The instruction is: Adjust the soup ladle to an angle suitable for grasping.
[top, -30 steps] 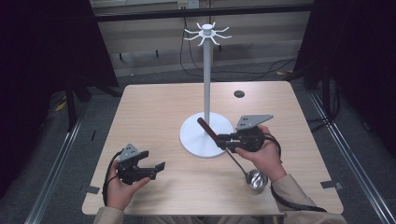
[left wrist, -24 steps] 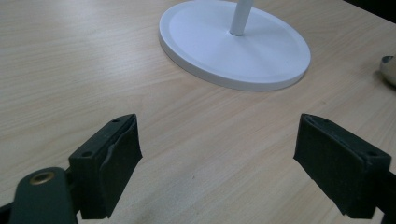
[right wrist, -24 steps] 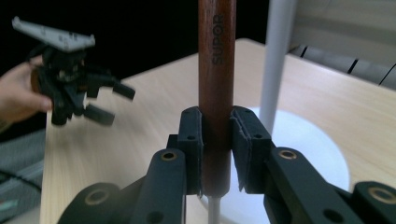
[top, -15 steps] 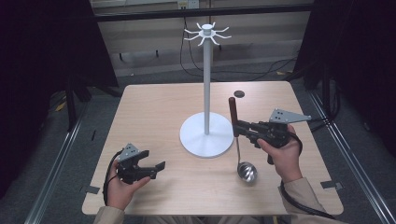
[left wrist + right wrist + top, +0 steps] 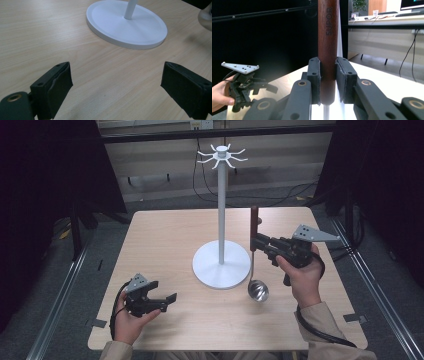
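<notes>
Right of centre, above the wooden table (image 5: 165, 245): right gripper (image 5: 256, 241) held level in the right hand (image 5: 301, 270), jaws pointing toward the white hook stand (image 5: 220, 210) and clamped on the dark wooden handle of a ladle (image 5: 255, 255). Ladle hanging upright, handle uppermost, steel bowl at the bottom just beside the stand's round base, contact with the tabletop not discernible. Right forearm entering from the lower right edge, sleeve beige, cable trailing beneath. Near the front left corner: left gripper (image 5: 170, 301) held low over the table in the left hand (image 5: 131, 320), jaws spread wide apart with bare wood between them, pointing right toward the stand base, well apart from it.
</notes>
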Motion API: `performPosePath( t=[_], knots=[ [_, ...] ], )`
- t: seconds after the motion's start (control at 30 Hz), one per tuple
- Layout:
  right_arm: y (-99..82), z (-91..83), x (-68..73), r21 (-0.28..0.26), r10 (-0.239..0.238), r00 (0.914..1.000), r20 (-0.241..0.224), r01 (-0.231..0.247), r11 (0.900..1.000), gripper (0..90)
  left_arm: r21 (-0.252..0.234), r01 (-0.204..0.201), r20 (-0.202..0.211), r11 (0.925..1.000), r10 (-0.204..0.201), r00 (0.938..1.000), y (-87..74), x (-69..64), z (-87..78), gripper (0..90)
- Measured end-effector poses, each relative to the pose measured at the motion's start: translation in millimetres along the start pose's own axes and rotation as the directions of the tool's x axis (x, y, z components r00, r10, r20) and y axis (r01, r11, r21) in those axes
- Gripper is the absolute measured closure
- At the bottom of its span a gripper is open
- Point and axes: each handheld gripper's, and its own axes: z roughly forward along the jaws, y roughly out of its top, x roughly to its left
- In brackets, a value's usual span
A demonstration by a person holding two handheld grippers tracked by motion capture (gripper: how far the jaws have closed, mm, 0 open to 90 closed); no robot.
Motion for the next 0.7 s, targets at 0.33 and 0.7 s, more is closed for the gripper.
performPosePath(
  t=[0.33,0.7],
  knots=[
    [20.5,1.7,-3.9,-0.018,-0.020,0.9990,0.041,0.020,0.9996,74.8,-0.022,0.026,0.016,0.9994,-0.026,0.9995,1.3,-0.9,1.1,4.8],
    [40.0,4.9,-5.3,-0.046,-0.028,0.9982,0.054,0.030,0.9985,74.7,-0.042,0.018,0.056,0.9989,-0.016,0.9983,2.0,-2.0,0.4,0.7]
  ],
)
